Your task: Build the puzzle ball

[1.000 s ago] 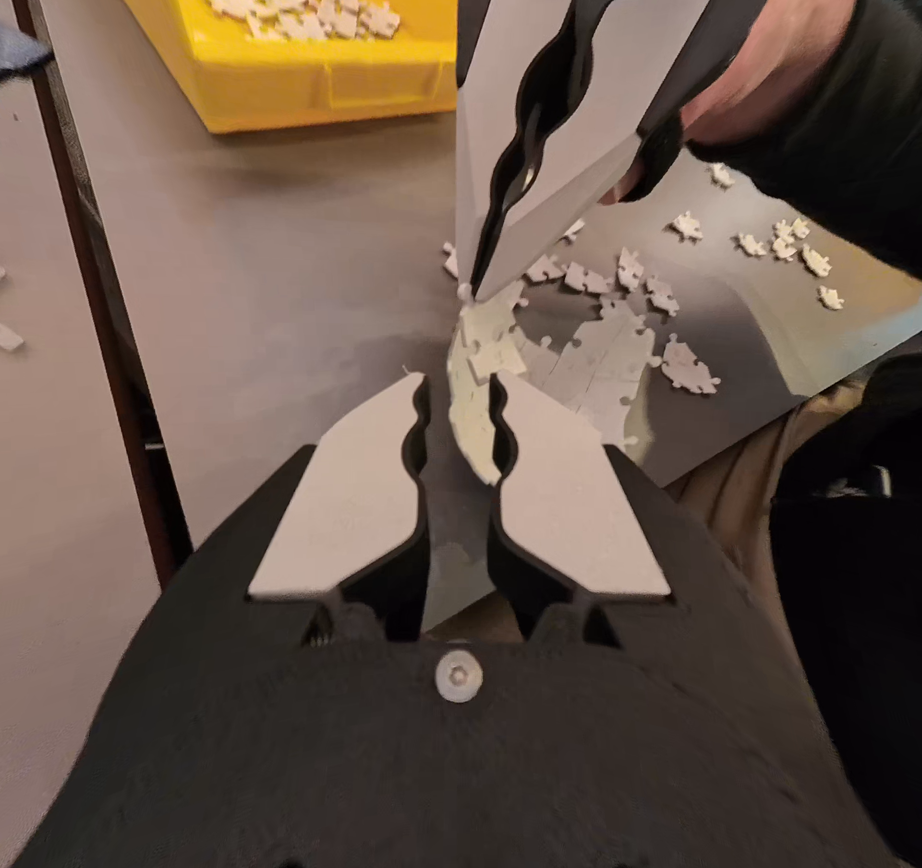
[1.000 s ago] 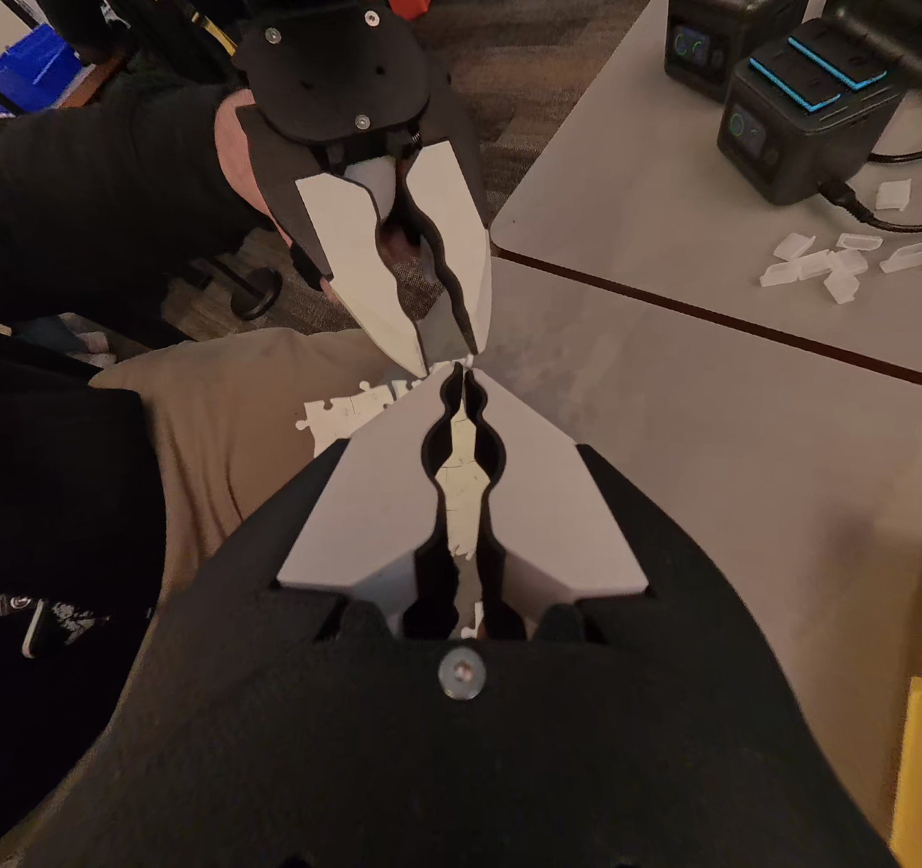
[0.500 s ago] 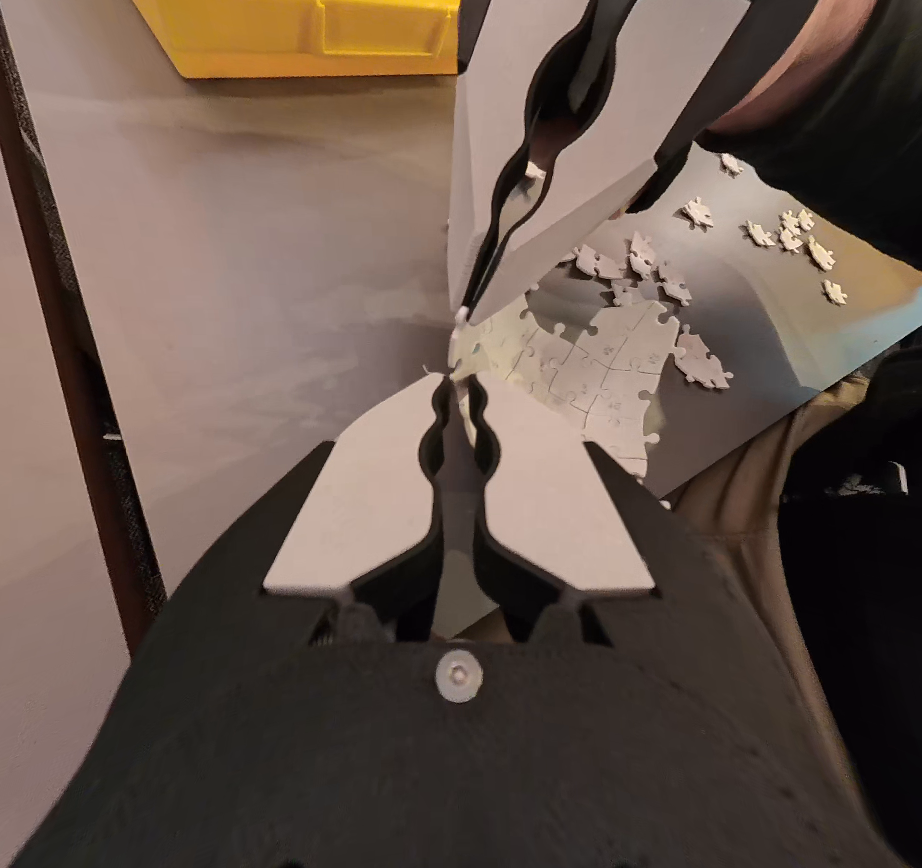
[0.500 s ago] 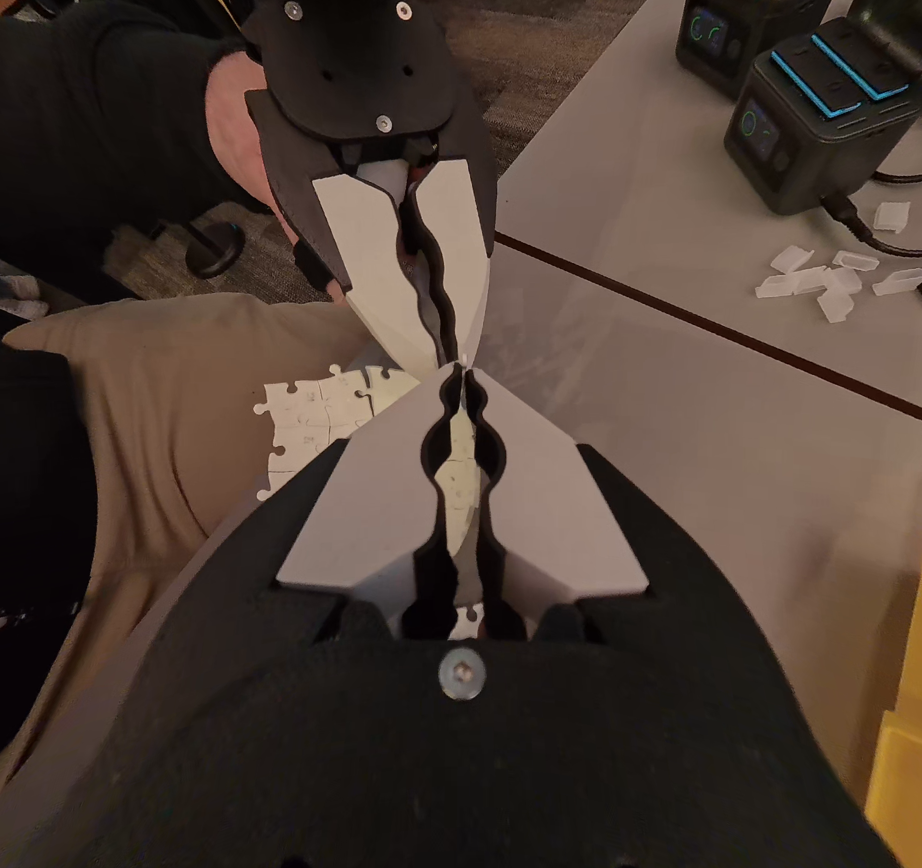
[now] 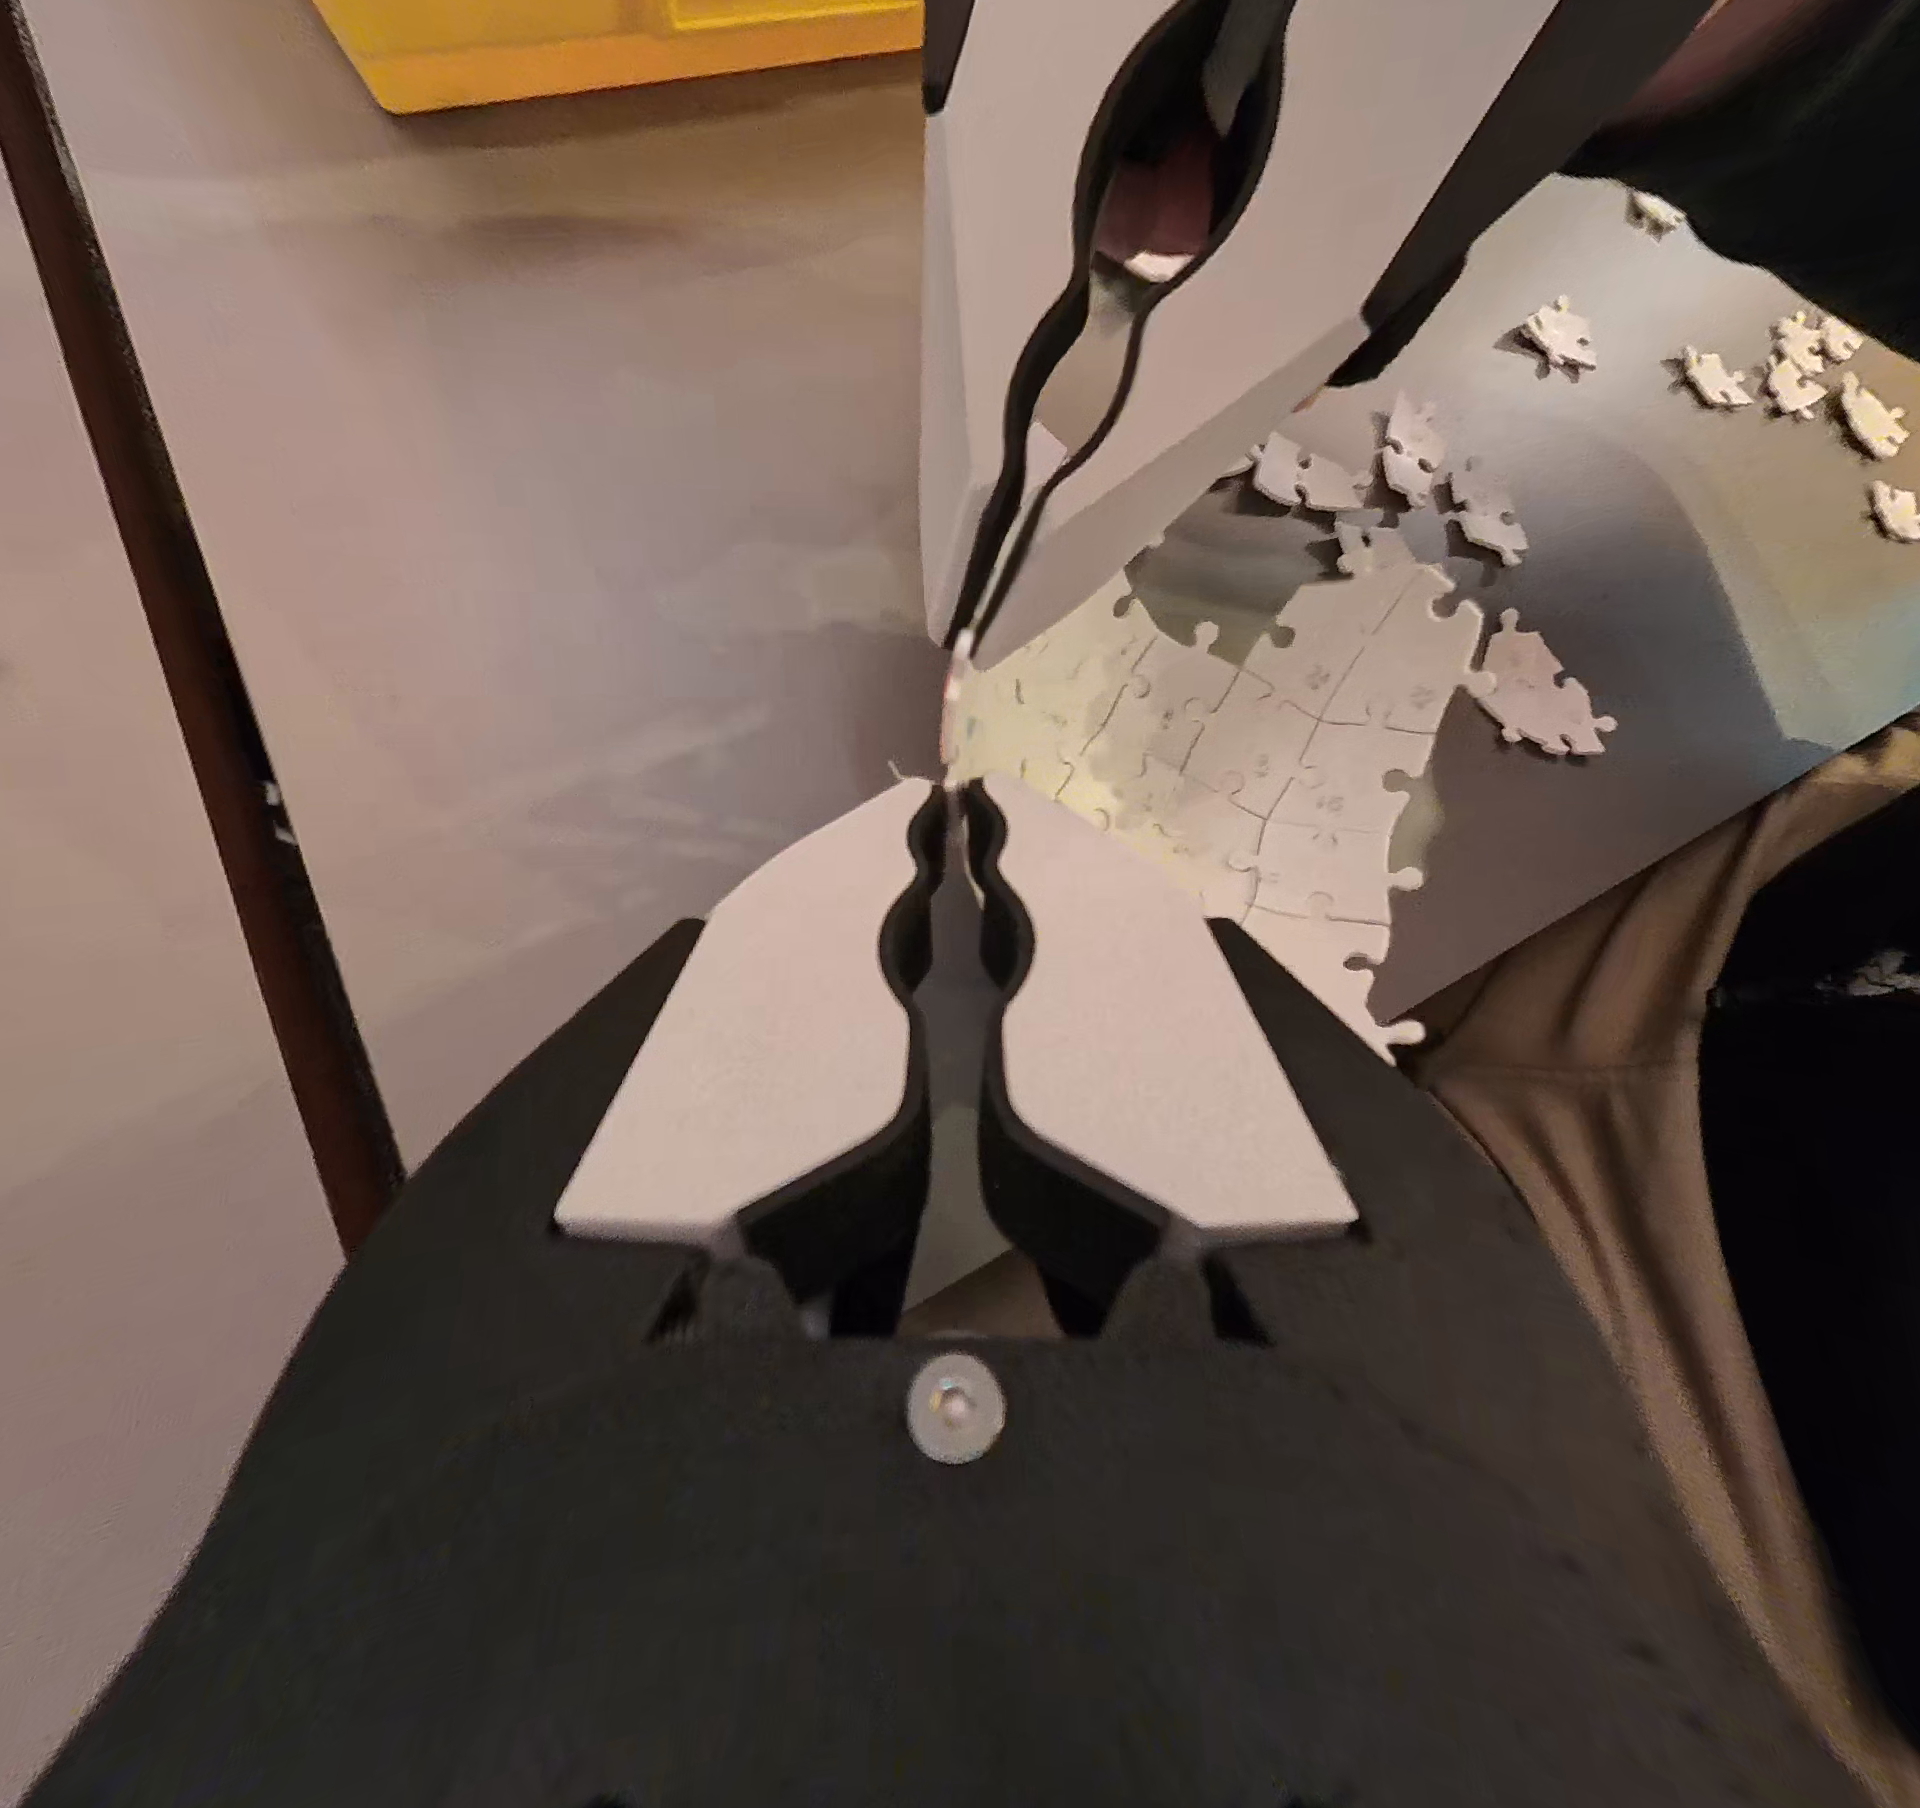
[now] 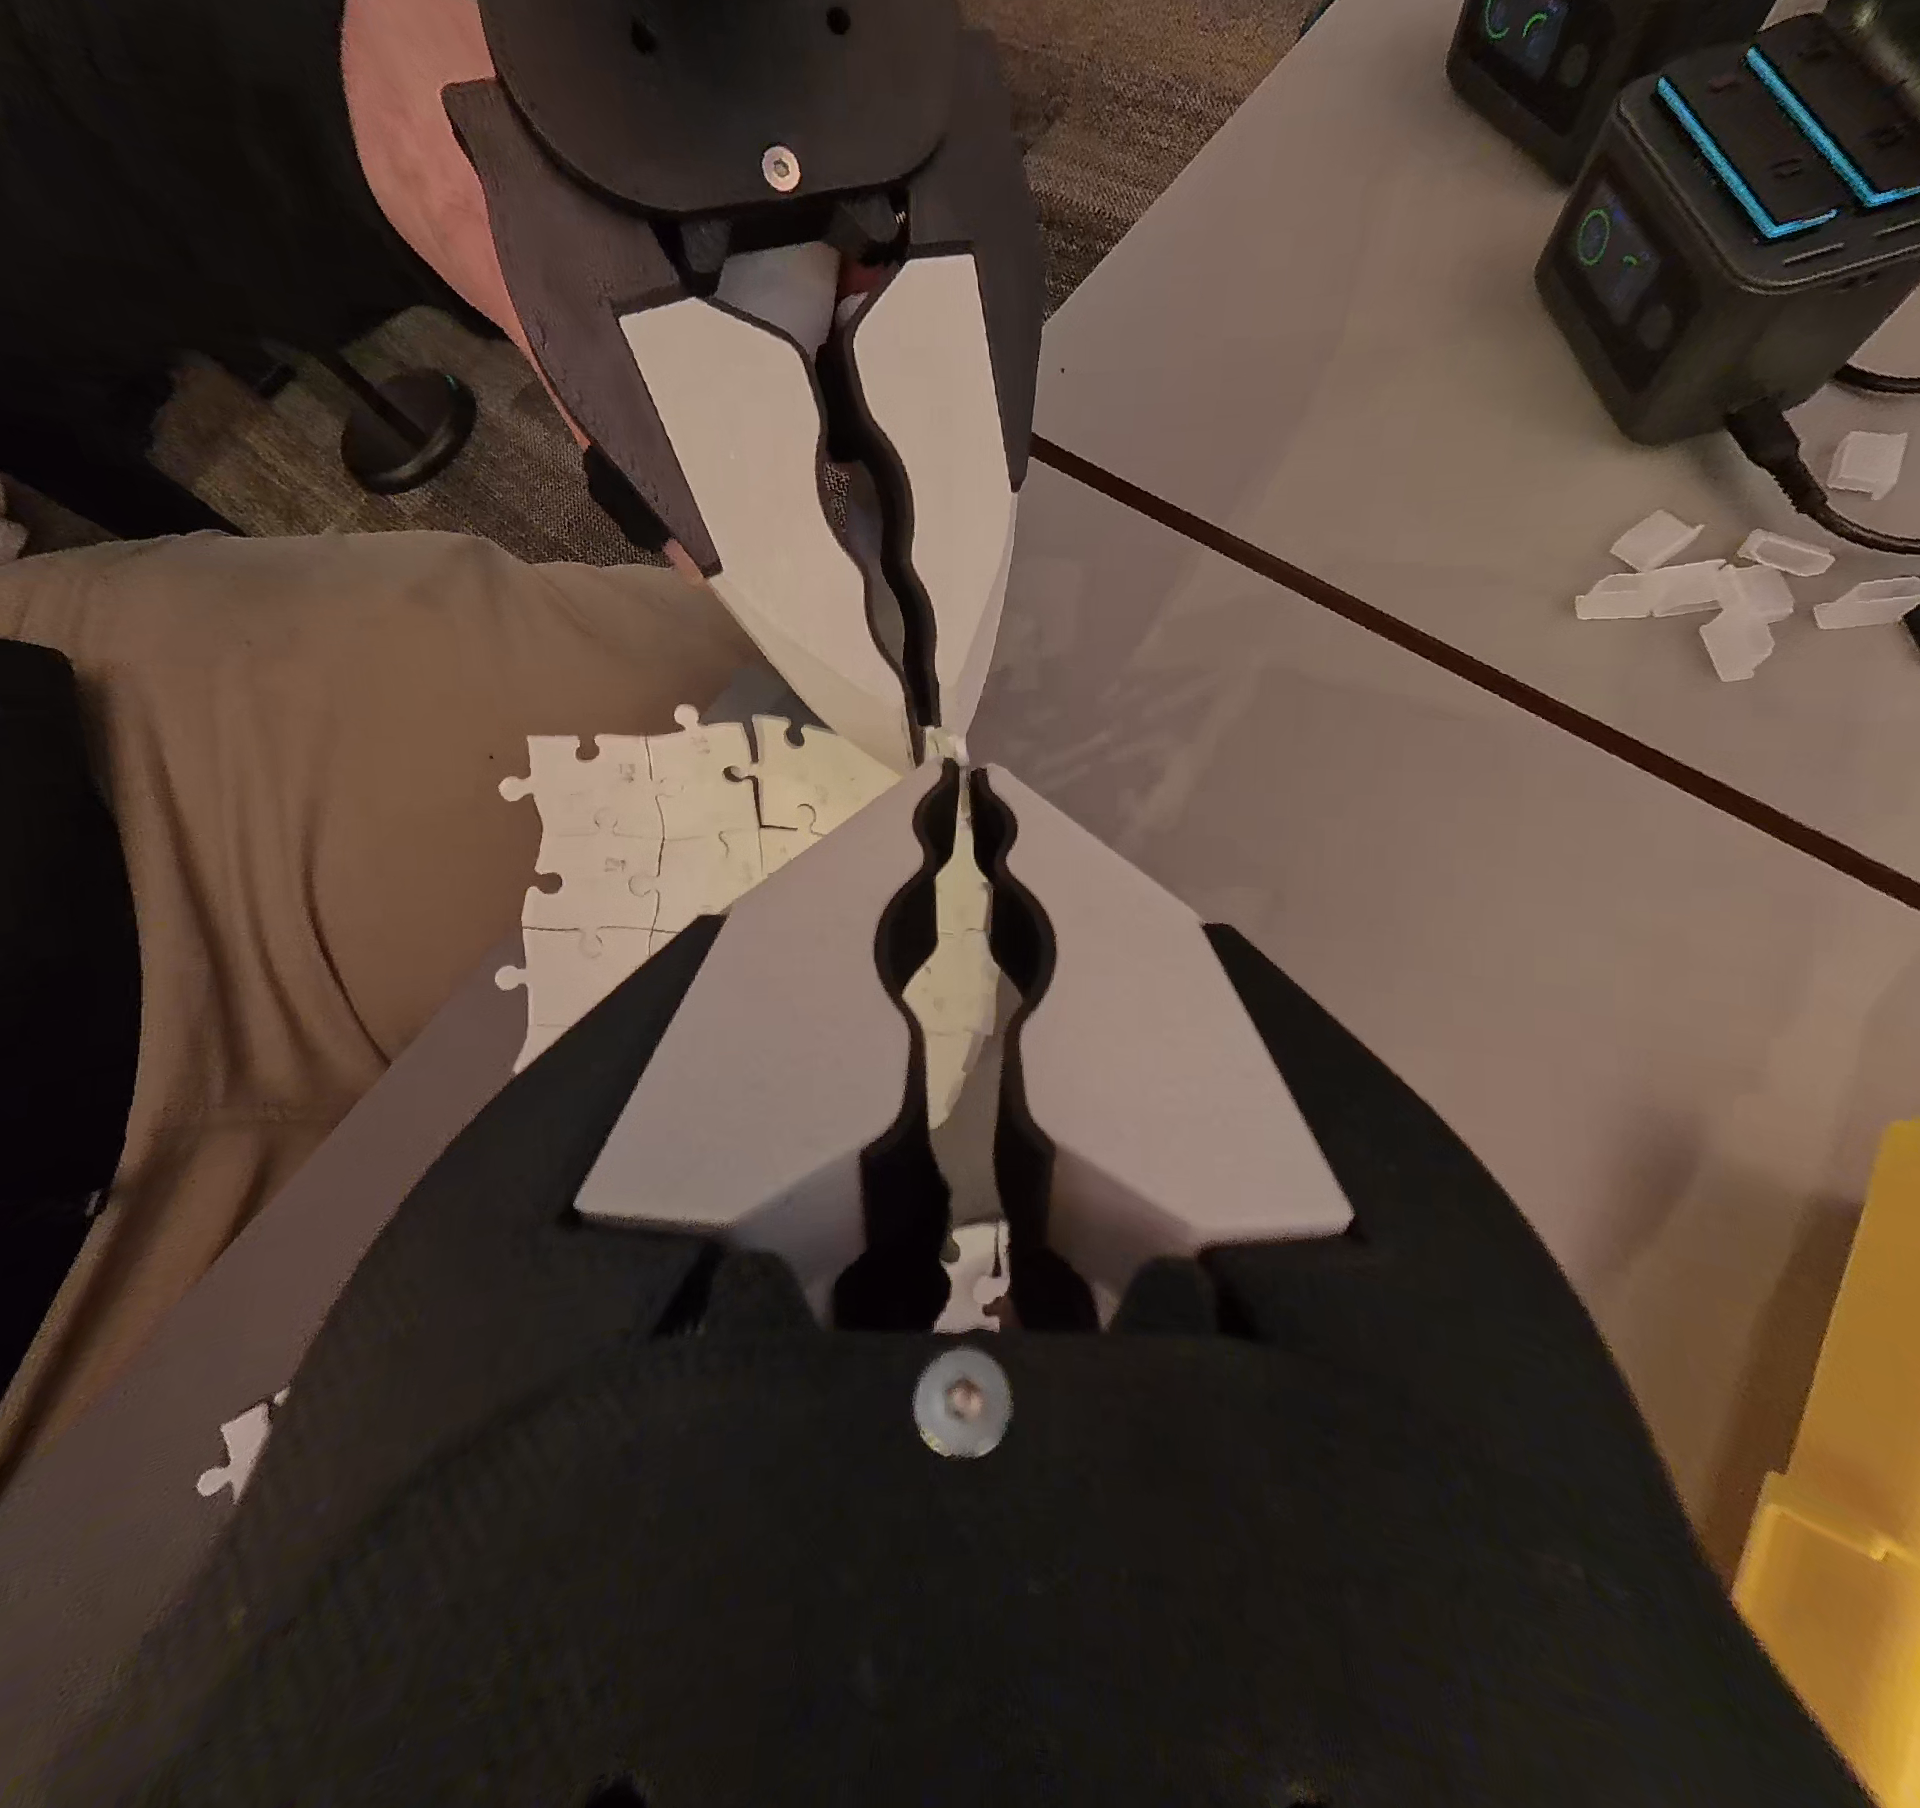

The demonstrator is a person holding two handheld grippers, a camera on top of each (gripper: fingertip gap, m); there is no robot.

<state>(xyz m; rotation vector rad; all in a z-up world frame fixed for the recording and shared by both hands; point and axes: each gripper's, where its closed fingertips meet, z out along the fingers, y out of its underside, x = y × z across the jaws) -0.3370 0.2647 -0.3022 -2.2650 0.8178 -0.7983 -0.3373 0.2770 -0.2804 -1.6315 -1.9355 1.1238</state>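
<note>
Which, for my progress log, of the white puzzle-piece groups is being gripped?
The large curved sheet of joined white pieces, pinched at its edge; smaller clusters lie loose.

The joined puzzle section [image 5: 1278,761] is a curved sheet of pale interlocked pieces, lifted at its far edge and overhanging the table's [image 5: 520,511] near edge. Loose white pieces [image 5: 1455,491] lie scattered just beyond it, with more [image 5: 1797,387] farther along that edge. The pieces carry small marks, too small to make out.
</note>
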